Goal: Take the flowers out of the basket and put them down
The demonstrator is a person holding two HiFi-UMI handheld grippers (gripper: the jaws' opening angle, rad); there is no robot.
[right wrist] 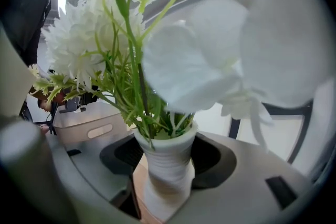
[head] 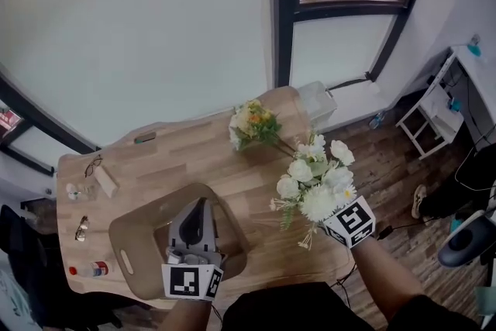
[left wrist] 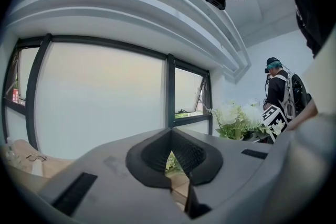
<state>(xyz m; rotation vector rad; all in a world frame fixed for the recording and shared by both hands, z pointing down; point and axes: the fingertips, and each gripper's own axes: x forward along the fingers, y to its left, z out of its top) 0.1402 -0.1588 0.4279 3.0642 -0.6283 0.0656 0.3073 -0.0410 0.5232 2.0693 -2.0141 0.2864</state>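
A bunch of white flowers (head: 318,182) stands in a ribbed white vase (right wrist: 167,165). My right gripper (right wrist: 168,173) is shut on the vase's neck and holds it over the right side of the wooden table (head: 256,167). In the head view the blooms hide that gripper's fingertips. A tan basket (head: 136,244) with a handle slot sits at the table's near left. My left gripper (head: 200,213) hovers level over the basket's opening, its jaws drawn together to a narrow slit. A second, yellow-and-white bouquet (head: 253,124) lies at the table's far edge.
Glasses (head: 92,164), small items (head: 77,190) and a bottle (head: 91,269) line the table's left side. A white box (head: 318,101) stands just past the far right corner. Windows close off the back. A person (left wrist: 278,92) stands to the right.
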